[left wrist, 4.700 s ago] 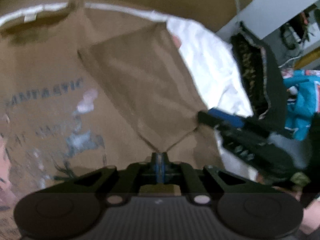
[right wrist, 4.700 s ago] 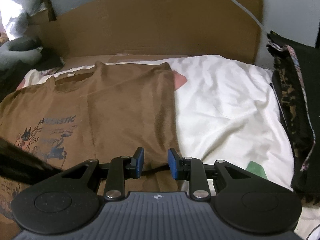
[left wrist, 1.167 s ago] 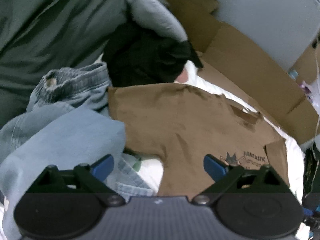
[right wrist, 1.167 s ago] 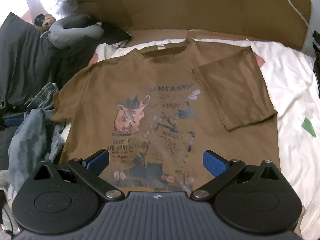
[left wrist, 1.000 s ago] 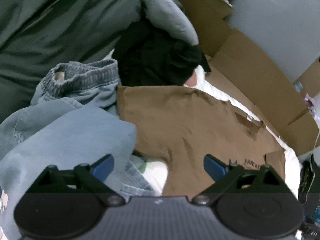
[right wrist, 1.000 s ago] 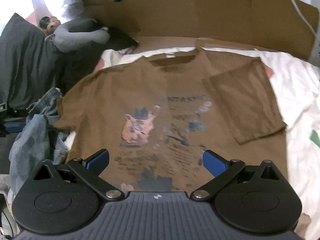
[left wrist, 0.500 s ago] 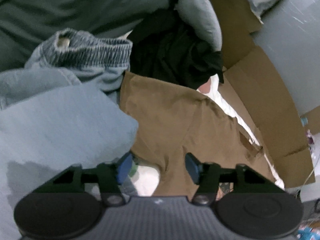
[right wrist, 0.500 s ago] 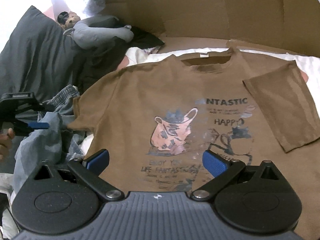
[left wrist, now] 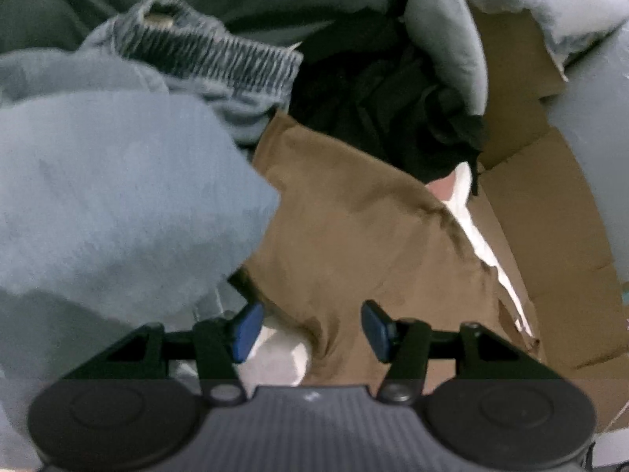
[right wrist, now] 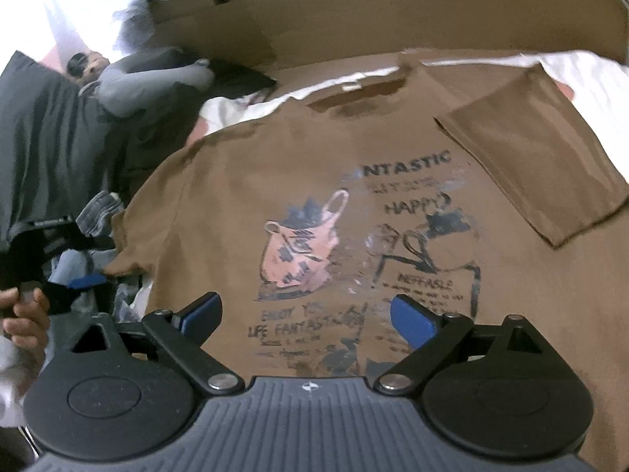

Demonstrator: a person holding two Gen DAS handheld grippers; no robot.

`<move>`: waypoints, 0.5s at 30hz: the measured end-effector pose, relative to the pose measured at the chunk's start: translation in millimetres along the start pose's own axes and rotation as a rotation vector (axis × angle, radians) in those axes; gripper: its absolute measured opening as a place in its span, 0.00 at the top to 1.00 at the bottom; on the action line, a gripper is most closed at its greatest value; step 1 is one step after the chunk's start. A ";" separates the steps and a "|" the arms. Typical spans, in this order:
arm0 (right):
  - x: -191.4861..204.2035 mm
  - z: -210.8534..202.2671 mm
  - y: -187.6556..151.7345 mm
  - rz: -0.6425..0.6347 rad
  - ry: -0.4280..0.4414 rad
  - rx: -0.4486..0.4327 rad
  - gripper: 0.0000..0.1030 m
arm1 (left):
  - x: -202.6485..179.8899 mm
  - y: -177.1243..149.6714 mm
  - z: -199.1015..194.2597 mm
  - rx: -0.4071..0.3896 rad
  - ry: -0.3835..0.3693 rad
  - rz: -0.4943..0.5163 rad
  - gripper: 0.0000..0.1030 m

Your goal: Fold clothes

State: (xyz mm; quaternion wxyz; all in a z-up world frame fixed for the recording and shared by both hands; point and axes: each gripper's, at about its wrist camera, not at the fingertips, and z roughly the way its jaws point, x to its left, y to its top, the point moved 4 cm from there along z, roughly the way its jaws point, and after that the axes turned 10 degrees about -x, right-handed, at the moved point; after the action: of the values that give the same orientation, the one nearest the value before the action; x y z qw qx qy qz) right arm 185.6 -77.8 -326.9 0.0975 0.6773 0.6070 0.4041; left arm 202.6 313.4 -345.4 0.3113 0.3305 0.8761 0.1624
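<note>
We see a brown T-shirt (right wrist: 354, 204) spread print-side up on a white sheet (right wrist: 582, 67), with cardboard (right wrist: 393, 11) standing behind it. One sleeve (right wrist: 538, 165) lies folded in over the chest, covering the first letters of the printed word; the other sleeve (left wrist: 338, 212) lies flat and unfolded, its end beside a heap of blue denim (left wrist: 118, 196) and dark clothes (left wrist: 385, 102). Our left gripper (left wrist: 308, 328) hangs over the underarm of that sleeve with its jaws partly apart; the fabric edge lies between the blue pads (left wrist: 245, 326), which do not visibly press on it. In the right wrist view a hand (right wrist: 23, 314) holds that tool at the shirt's edge. Our right gripper (right wrist: 306, 316) hovers above the printed lower front, jaws wide and closing, clasping nothing.
</note>
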 end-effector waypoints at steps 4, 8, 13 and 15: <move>-9.6 2.4 -7.9 0.015 -0.012 0.010 0.07 | 5.6 -6.9 14.2 -0.014 0.013 -0.027 0.43; -16.1 5.0 -15.0 0.017 -0.023 0.023 0.07 | 16.4 -8.1 23.4 -0.032 0.027 -0.095 0.43; -24.2 8.2 -22.4 0.041 -0.034 0.036 0.07 | 19.3 -4.2 22.1 -0.097 0.000 -0.140 0.48; -24.7 8.8 -24.8 0.041 -0.032 0.040 0.07 | 20.8 -0.7 17.5 -0.124 -0.020 -0.162 0.57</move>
State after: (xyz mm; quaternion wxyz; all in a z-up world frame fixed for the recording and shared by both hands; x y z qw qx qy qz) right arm 174.5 -90.8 -358.8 0.0853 0.6978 0.5994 0.3827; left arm 201.4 328.5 -368.1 0.3518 0.2403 0.8851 0.1872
